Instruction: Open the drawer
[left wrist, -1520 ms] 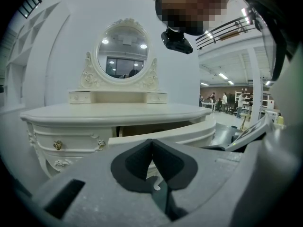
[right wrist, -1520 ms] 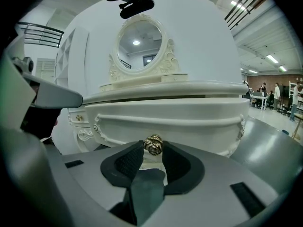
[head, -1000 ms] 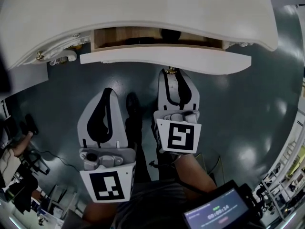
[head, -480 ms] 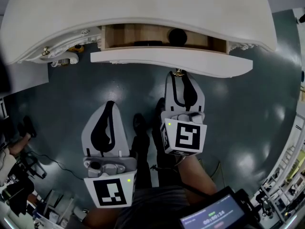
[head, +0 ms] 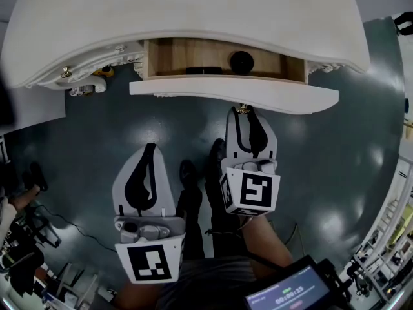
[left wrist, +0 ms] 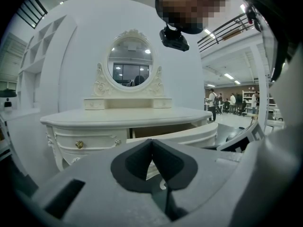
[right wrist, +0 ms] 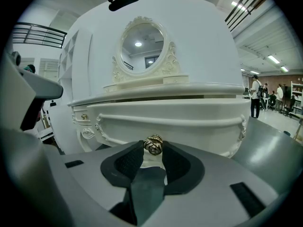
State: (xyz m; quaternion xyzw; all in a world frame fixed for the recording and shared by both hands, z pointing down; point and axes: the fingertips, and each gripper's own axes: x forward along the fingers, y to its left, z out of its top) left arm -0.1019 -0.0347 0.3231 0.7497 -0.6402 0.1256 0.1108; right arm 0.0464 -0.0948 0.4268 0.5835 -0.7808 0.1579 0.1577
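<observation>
Drawer [head: 232,95] stands pulled out beneath the white counter [head: 193,18], its wood lining showing and a dark round object [head: 241,61] inside. Right tool [right wrist: 153,151] is clamped on the gold knob [right wrist: 153,144]. Left tool [left wrist: 152,150] hangs back, jaws pressed together, empty. Glossy dark floor [head: 322,166] reflects ceiling lights, and an oval mirror [left wrist: 130,69] sits on top.

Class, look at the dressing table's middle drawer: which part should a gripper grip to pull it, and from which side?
The brass knob at the centre of the drawer front, approached from straight ahead, a jaw each side. It alone stands proud of the curved front; the right gripper is closed on it this way.
</observation>
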